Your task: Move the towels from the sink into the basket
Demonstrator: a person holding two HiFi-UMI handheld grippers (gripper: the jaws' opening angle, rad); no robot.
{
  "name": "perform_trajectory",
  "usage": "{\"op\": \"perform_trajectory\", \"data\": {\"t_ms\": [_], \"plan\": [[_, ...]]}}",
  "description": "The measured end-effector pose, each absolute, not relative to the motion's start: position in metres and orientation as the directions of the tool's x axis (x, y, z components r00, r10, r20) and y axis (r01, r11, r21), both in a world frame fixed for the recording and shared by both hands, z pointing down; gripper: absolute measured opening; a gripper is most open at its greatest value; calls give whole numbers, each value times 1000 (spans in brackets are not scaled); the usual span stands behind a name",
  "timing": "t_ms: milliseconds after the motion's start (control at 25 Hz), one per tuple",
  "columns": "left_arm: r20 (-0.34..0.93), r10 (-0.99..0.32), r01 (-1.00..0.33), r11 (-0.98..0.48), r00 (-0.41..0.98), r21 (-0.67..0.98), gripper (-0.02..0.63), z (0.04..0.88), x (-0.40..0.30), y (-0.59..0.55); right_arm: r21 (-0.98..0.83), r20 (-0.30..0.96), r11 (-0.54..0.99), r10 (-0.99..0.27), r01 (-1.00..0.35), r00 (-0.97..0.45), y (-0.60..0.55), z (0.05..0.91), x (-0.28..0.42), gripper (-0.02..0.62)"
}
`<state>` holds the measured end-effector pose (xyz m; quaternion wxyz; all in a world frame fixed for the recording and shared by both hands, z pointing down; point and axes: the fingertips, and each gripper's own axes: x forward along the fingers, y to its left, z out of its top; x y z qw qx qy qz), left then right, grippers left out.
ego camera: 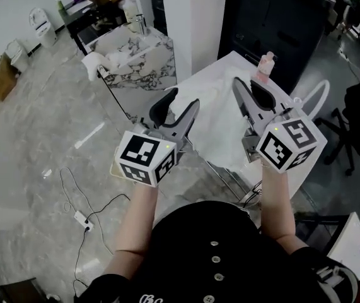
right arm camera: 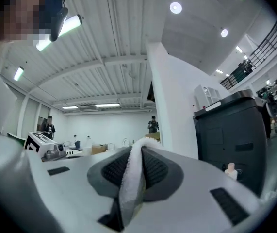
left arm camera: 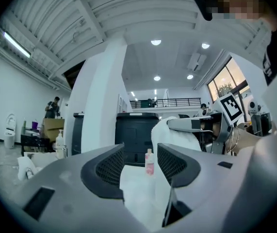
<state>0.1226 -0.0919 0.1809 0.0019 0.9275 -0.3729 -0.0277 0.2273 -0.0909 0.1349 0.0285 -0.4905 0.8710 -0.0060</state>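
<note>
My right gripper (right arm camera: 136,154) is shut on a white towel (right arm camera: 131,178), which stands up in a fold between its pads. In the left gripper view that towel (left arm camera: 174,135) hangs from the right gripper (left arm camera: 196,124) just past my left jaws. My left gripper (left arm camera: 139,161) is open: a pink bottle (left arm camera: 149,163) shows through the gap. From the head camera, both grippers, left (ego camera: 185,98) and right (ego camera: 248,87), are held level over a white table (ego camera: 220,137). The marble sink counter (ego camera: 139,59) lies beyond at the left, with more white towels (ego camera: 101,62) at its edge.
A pink bottle (ego camera: 267,65) stands at the table's far edge before a dark cabinet (ego camera: 274,24). A white looped handle (ego camera: 318,96) shows at the table's right. A white pillar (ego camera: 189,17) rises between sink and table. A cable (ego camera: 82,216) trails on the floor.
</note>
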Motion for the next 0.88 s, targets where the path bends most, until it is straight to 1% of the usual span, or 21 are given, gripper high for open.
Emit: {"op": "perform_trajectory", "data": {"t_ms": [240, 480, 880], "plan": [[-65, -790, -790, -613, 610, 34, 211, 177, 77, -86, -24, -88, 649, -759, -760, -645, -98, 119, 176, 51], [-48, -863, -862, -505, 503, 47, 210, 186, 27, -77, -37, -93, 736, -677, -676, -731, -99, 117, 122, 51], [-15, -939, -932, -342, 343, 116, 210, 212, -67, -79, -89, -93, 827, -562, -555, -822, -118, 124, 28, 51]]}}
